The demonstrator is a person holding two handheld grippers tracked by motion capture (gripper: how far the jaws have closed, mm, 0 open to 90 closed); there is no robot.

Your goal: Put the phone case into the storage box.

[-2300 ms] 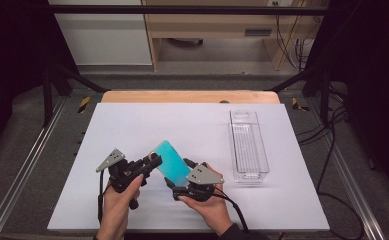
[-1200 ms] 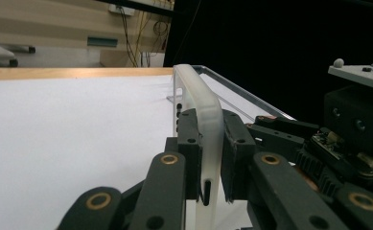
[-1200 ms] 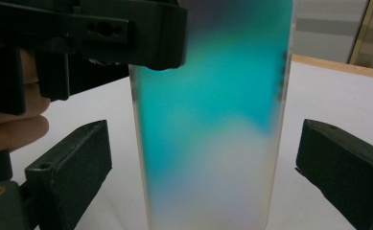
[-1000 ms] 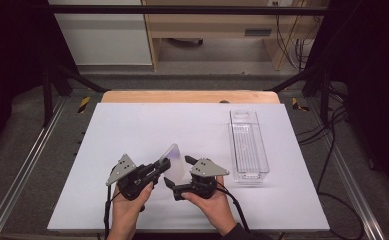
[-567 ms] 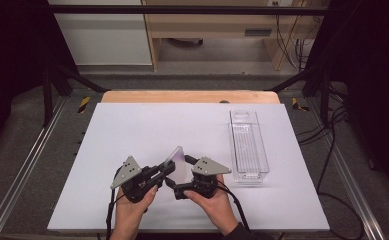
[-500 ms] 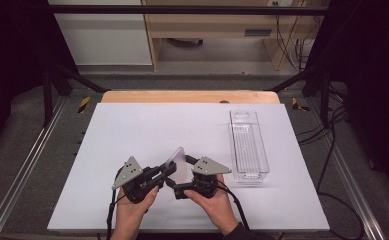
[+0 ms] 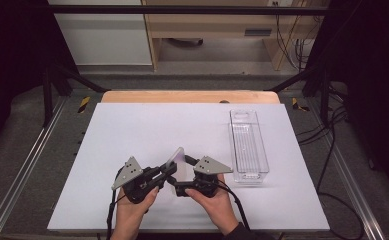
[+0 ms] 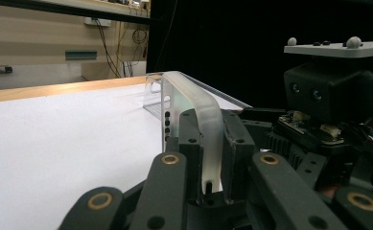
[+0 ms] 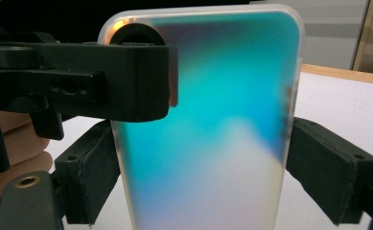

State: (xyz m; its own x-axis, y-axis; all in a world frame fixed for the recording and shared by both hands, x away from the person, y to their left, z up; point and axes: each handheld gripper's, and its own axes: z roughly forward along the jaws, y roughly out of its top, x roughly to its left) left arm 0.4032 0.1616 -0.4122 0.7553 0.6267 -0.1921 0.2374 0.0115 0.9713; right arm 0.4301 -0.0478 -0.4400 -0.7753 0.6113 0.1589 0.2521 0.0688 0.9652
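My left gripper (image 7: 168,172) is clamped on the phone case (image 7: 178,161): in the left gripper view its 2 jaws press on the thin frosted edge of the case (image 8: 193,103), which rises upright between them. My right gripper (image 7: 182,186) sits just beside it, and its jaws have just been closing. In the right gripper view its 2 pads flank the long sides of the case (image 9: 208,124), 1 at each edge; they look to be touching both sides, though I cannot be sure how firmly they press. The left gripper's jaw reaches across the case's upper left corner in that view, covering the round camera cutout.

From above, the case stands on edge between my 2 hands, tilted slightly, over the near middle of the white table (image 7: 132,130). Farther out to the right, well apart from both grippers, lies the clear plastic tray (image 7: 248,145), long side running away from me.

Against the frame from 2.3 s ago, the case no longer shows its teal face to the high camera; it now presents a pale narrow side. My left gripper sits closer to the right one than it did then.
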